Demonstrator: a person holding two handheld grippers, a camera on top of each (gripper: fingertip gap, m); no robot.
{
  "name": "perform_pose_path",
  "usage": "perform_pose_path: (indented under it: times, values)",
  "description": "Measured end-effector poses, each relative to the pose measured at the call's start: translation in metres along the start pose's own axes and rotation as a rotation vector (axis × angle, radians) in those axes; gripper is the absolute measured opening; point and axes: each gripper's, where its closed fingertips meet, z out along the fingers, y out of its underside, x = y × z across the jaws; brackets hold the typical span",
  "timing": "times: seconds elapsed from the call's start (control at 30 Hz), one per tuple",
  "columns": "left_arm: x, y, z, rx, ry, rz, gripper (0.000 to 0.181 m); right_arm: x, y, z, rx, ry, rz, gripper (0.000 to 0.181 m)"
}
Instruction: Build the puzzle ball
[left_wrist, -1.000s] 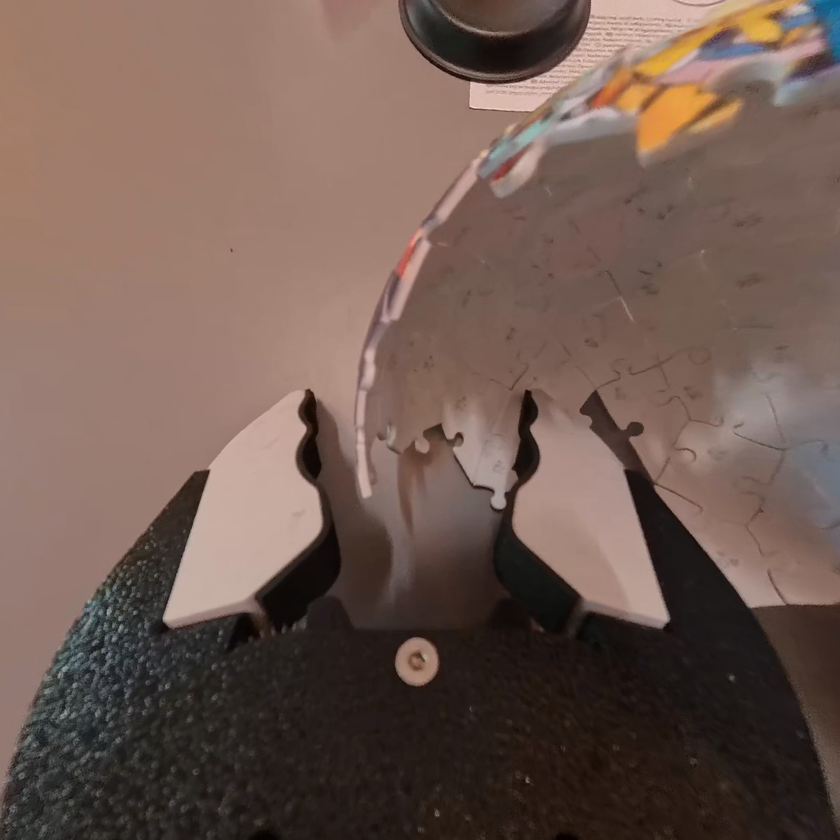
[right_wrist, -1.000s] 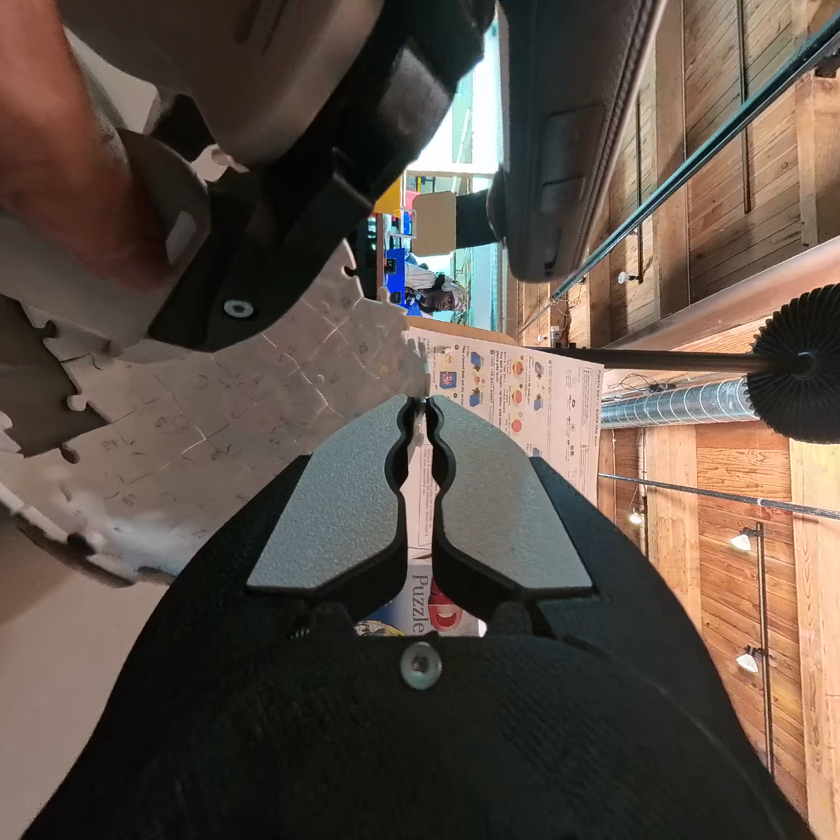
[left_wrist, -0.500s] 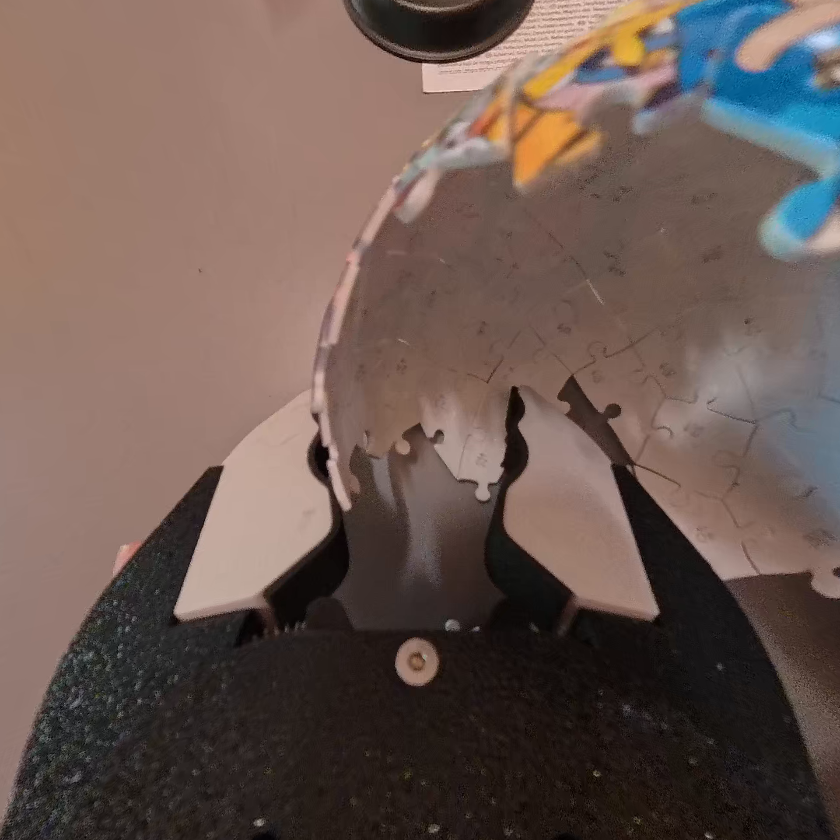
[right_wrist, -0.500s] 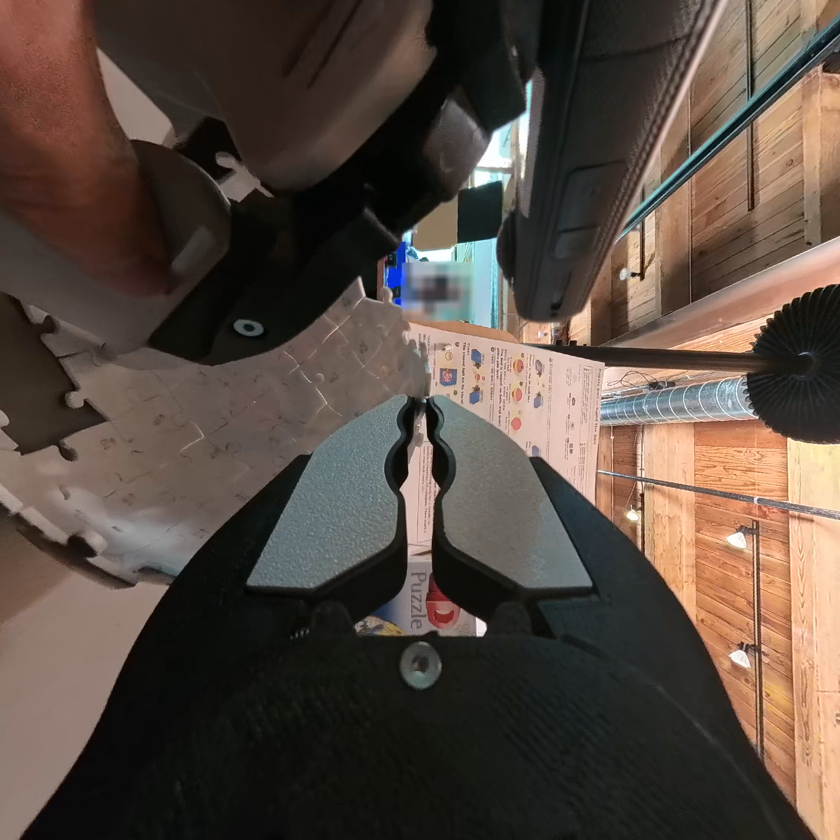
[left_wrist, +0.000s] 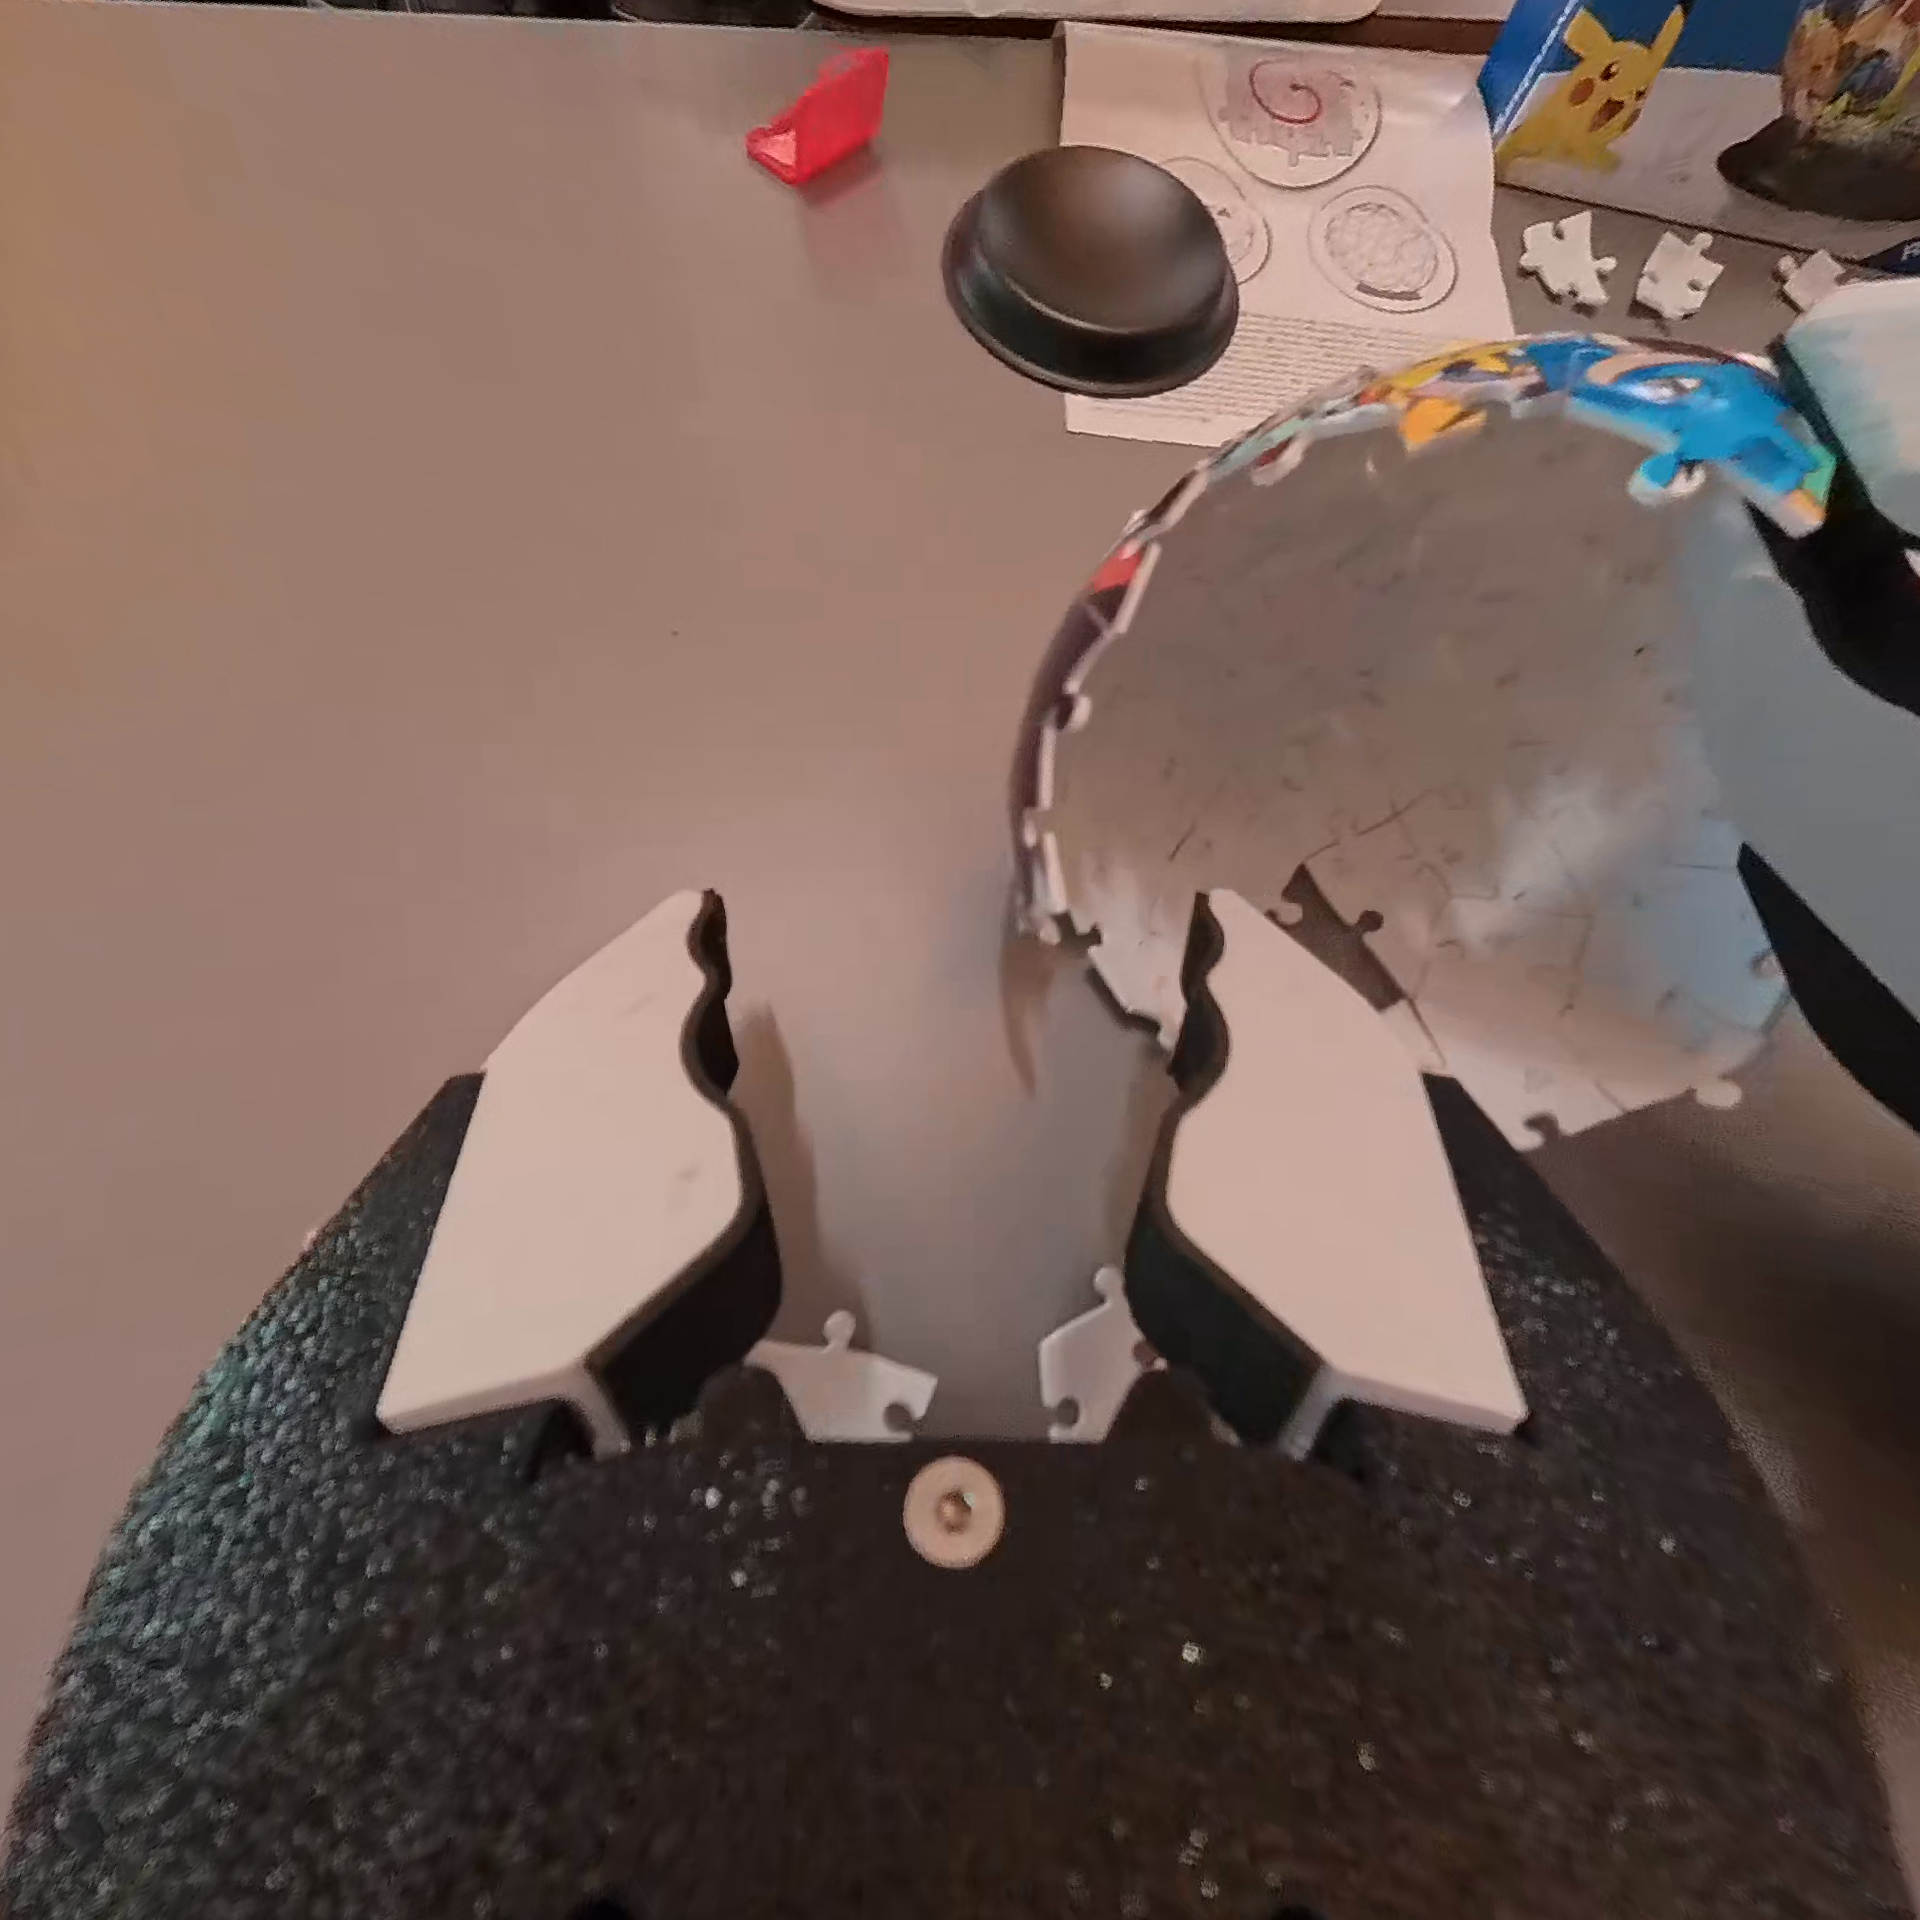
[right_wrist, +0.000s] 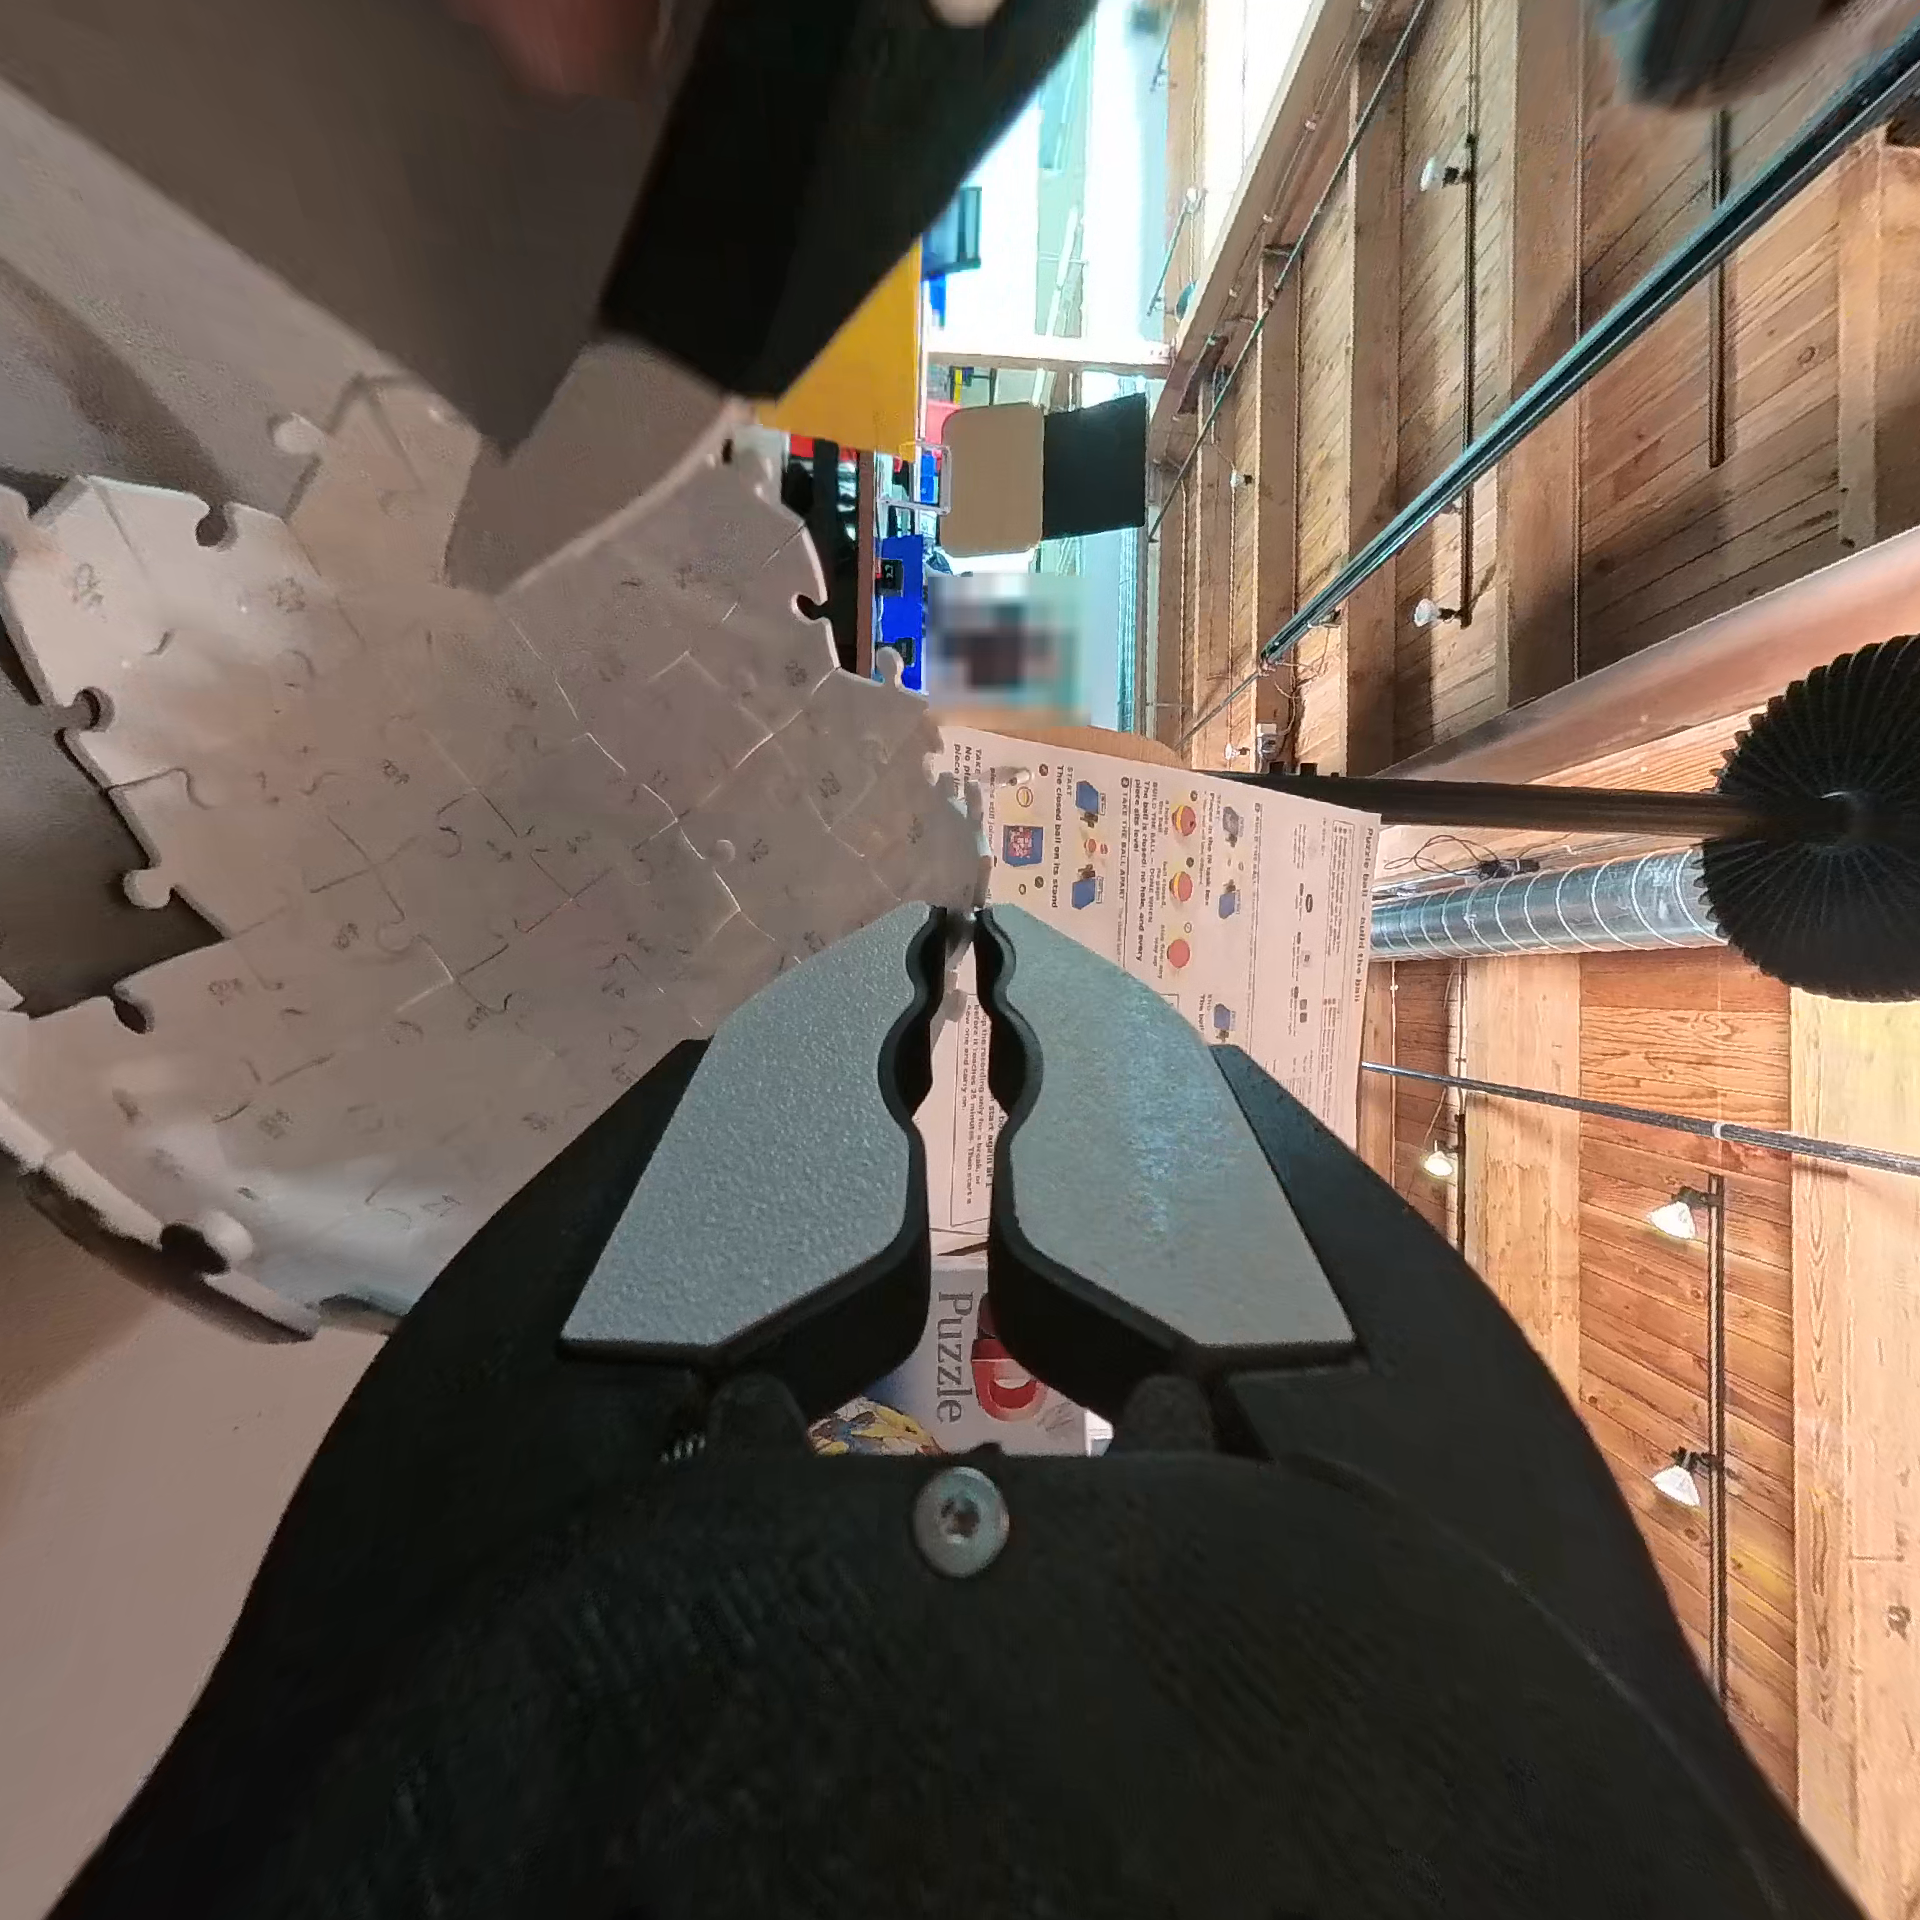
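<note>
Half-built puzzle ball held off the worktop.
I see my right tool pinching the puzzle shell rim; my left tool gapes wide, empty, beside it.

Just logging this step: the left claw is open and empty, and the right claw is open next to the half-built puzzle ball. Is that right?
Not quite. The right claw is shut on the rim of the half-built puzzle ball, as the right wrist view shows. The left claw is indeed open and empty.
</note>
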Motion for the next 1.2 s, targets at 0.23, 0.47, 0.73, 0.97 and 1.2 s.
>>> perform_pose_path:
  times: [0.23, 0.47, 0.73, 0.97, 1.2]
  values:
    - [0.0, 0.013, 0.008, -0.07, 0.004, 0.017, 0.082, 0.0, -0.002, 0.002, 0.002, -0.012, -0.032, 0.005]
    - [0.004, 0.024, 0.032, -0.161, -0.104, 0.07, 0.081, -0.001, -0.003, 0.01, -0.014, -0.071, -0.044, 0.005]
    - [0.004, 0.024, 0.033, -0.173, -0.111, 0.119, 0.076, 0.0, -0.01, 0.012, -0.003, -0.082, -0.055, 0.005]
    - [0.016, 0.011, 0.019, -0.061, 0.055, -0.037, 0.081, -0.001, -0.006, 0.012, -0.028, -0.077, -0.069, 0.005]
    - [-0.015, -0.001, -0.037, 0.046, 0.22, 0.02, 0.066, 0.0, -0.006, 0.009, -0.041, -0.047, -0.075, 0.006]
